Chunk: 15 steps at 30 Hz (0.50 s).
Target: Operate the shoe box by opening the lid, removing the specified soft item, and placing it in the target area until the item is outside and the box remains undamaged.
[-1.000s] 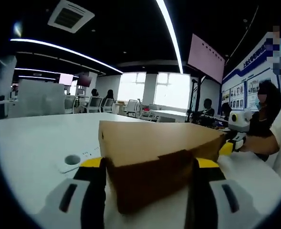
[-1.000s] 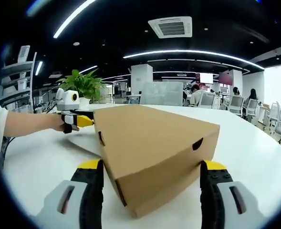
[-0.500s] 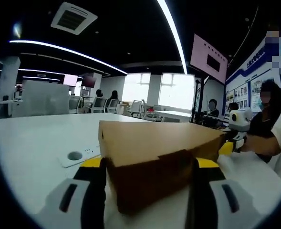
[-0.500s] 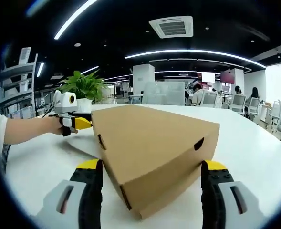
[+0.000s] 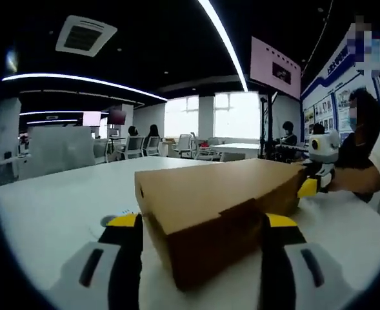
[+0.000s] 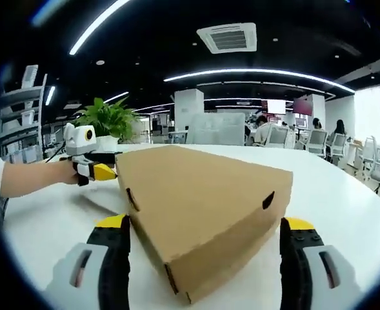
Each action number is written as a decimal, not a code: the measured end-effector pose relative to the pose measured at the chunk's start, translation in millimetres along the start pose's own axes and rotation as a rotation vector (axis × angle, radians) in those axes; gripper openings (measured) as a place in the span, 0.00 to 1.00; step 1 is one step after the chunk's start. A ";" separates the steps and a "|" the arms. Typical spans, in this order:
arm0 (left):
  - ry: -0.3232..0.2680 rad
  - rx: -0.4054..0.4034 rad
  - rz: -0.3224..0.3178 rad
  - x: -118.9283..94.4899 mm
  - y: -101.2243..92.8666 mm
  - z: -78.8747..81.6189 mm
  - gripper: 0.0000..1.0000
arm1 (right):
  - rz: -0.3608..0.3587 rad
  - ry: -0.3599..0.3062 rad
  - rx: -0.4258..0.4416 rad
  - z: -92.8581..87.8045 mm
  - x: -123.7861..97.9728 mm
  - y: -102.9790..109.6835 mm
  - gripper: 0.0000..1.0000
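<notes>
A brown cardboard shoe box (image 5: 209, 194) lies on the white table (image 5: 48, 206) with its lid down. My left gripper (image 5: 200, 223) is open, its yellow-tipped jaws standing on either side of the box's near corner. In the right gripper view the same box (image 6: 202, 200) fills the middle, and my right gripper (image 6: 206, 225) is open around its other end. The right gripper (image 5: 309, 184) appears at the box's far end in the left gripper view, held by a hand. The left gripper (image 6: 94, 169) shows at the far left corner of the box. The soft item is hidden inside.
A white power strip (image 5: 109, 219) lies on the table behind my left jaw. A potted plant (image 6: 109, 119) stands at the table's far side. The person's forearm (image 6: 28, 177) reaches in from the left. Office chairs (image 6: 319, 139) and seated people are in the background.
Both views have shifted slightly with the hands. The box stays shut on the table, and the grippers remain at its two ends.
</notes>
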<state>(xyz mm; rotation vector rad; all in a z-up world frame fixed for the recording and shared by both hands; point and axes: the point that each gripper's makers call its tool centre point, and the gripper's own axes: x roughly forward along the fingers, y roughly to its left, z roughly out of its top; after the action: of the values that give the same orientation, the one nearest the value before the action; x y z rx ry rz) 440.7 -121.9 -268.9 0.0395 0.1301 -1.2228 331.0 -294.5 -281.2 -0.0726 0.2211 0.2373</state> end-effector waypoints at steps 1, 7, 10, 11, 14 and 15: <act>-0.009 -0.009 -0.003 -0.5 0.1 1.6 0.75 | -0.002 -0.001 -0.009 0.6 0.0 -0.2 1.00; 0.028 0.019 -0.020 10.0 -5.3 -0.6 0.81 | 0.004 -0.022 0.003 5.4 5.1 4.9 1.00; 0.030 0.005 -0.013 12.5 -4.8 0.3 0.82 | 0.002 -0.029 0.009 5.8 6.7 3.1 1.00; 0.032 0.003 -0.013 11.0 -5.5 -0.2 0.81 | 0.007 -0.034 0.020 6.8 6.2 2.0 1.00; 0.023 -0.038 -0.016 8.1 -4.9 2.4 0.79 | 0.014 -0.045 0.023 6.6 6.4 1.4 1.00; 0.021 -0.037 -0.015 8.3 -5.1 1.8 0.79 | 0.014 -0.047 0.024 6.8 6.6 1.3 1.00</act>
<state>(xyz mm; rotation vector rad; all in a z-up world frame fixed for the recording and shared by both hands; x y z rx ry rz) 438.9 -131.6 -267.9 0.0195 0.1715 -1.2353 338.4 -291.1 -276.1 -0.0415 0.1774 0.2504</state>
